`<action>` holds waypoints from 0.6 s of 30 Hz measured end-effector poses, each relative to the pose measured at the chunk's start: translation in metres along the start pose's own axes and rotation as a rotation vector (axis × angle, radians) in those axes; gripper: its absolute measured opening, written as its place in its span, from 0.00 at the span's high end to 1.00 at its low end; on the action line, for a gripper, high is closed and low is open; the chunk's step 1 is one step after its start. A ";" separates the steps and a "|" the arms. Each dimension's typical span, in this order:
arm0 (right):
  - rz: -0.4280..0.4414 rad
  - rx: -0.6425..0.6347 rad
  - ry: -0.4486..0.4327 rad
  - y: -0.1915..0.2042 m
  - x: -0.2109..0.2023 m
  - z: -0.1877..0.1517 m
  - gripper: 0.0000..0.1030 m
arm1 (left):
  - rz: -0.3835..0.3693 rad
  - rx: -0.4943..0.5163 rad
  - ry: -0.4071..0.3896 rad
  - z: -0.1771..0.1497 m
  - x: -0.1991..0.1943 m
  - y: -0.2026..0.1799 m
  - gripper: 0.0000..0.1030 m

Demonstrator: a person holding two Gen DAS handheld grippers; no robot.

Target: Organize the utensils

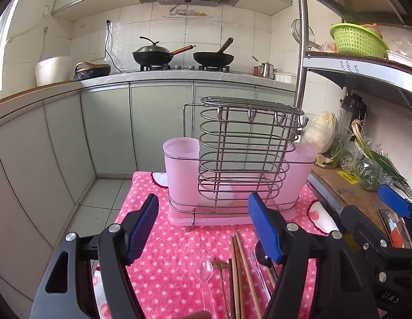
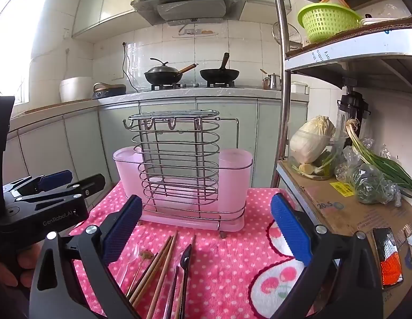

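Toward the far edge of the pink dotted cloth (image 2: 227,255) stands the wire utensil rack (image 2: 179,164) with pink cups. Chopsticks (image 2: 158,265) and spoons (image 1: 206,271) lie at its near edge (loosely bunched). Left gripper (image 1: 203,228) and right gripper (image 2: 206,228) hover above, jaws spread, gripping nothing.

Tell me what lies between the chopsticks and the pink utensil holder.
Only bare polka-dot cloth separates the chopsticks from the pink utensil holder; the right wrist view shows it best.
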State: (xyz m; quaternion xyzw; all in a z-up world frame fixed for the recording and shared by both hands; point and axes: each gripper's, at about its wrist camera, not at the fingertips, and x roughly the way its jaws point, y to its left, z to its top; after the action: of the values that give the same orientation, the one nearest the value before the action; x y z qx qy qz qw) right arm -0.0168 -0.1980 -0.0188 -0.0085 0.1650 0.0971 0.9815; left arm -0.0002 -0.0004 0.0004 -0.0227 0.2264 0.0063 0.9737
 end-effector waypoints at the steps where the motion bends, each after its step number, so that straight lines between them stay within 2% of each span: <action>1: 0.000 0.000 -0.002 0.000 0.000 0.000 0.05 | 0.000 -0.001 -0.001 0.000 0.000 0.000 0.33; 11: -0.008 0.000 -0.030 0.001 -0.006 -0.006 0.05 | -0.006 -0.011 -0.015 0.004 -0.011 0.001 0.33; 12: -0.004 0.007 -0.020 -0.001 -0.007 0.003 0.05 | -0.007 -0.010 -0.016 0.004 -0.011 0.001 0.33; 18: -0.006 0.005 -0.026 0.000 -0.010 0.005 0.05 | -0.014 -0.009 -0.024 0.004 -0.015 0.001 0.33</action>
State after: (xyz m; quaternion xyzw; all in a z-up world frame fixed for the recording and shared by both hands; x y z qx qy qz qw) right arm -0.0248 -0.1992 -0.0104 -0.0052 0.1523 0.0936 0.9839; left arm -0.0117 0.0009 0.0107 -0.0287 0.2144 0.0009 0.9763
